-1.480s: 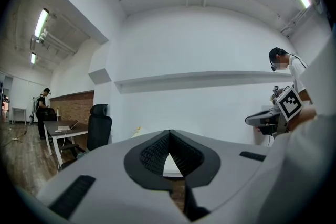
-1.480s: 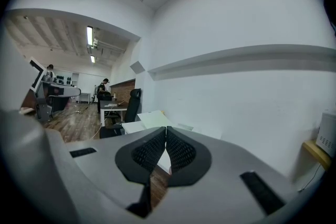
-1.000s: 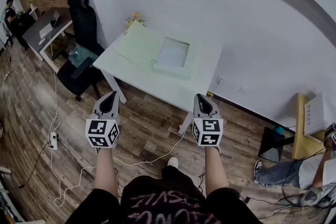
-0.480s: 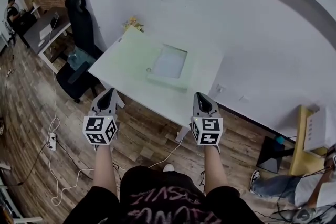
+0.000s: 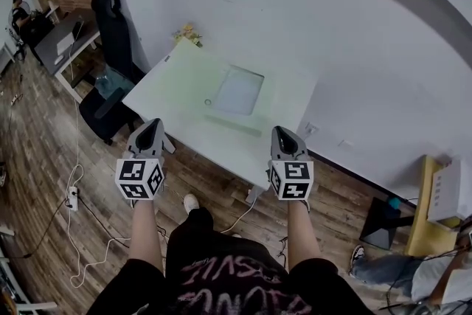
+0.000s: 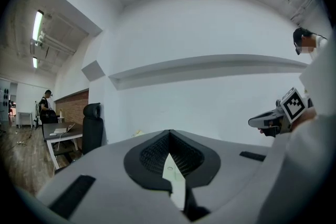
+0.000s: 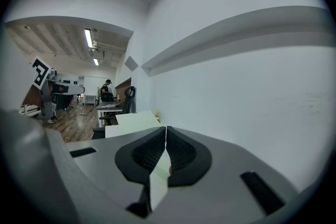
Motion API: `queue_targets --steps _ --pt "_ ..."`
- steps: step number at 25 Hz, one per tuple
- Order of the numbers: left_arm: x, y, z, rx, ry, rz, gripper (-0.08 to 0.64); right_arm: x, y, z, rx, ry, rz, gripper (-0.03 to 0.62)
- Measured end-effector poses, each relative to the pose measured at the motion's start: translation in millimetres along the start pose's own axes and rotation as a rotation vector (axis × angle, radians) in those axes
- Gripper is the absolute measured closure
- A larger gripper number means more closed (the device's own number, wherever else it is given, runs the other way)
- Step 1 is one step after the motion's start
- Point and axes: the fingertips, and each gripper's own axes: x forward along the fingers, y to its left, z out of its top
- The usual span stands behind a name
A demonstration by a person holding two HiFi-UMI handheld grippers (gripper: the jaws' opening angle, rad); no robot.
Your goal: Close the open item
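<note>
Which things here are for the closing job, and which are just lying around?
For the job: open flat box, white table under it, left gripper, right gripper.

Just lying about: black office chair, power strip, small yellow thing at the table's far corner.

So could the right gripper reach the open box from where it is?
Probably not yet: the right gripper is held short of the table, fingers shut, and the box lies further in. Nothing stands between them, though.
</note>
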Motion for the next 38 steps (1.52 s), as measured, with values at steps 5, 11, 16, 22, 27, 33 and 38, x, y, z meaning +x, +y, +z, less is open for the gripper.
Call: queue_targets --steps 5,11,16,22,27,33,38 --pt "20 13 -3 -0.005 -0.009 -0.010 0.548 21 1 6 -0.005 -0.013 -0.005 0.568" --pt "58 37 -17 -0.015 0.017 -0.026 0.548 60 3 8 -0.005 -0.007 -0.015 0.566" --pt "97 63 -27 -0.015 0.041 -0.048 0.548 105 10 7 -0.005 0.027 -0.016 0.566" --pt "152 112 -38 -0.030 0.083 -0.079 0.548 165 23 13 -0.011 0.068 -0.040 0.566" --pt "205 149 -43 -0.015 0.109 -0.123 0.548 219 32 16 -0.012 0.100 -0.073 0.566" --pt "256 192 -61 -0.035 0.147 -0.162 0.548 275 46 15 -0.008 0.139 -0.102 0.566" --pt "289 225 -75 -0.040 0.168 -0.194 0.548 309 55 12 0.008 0.152 -0.143 0.566"
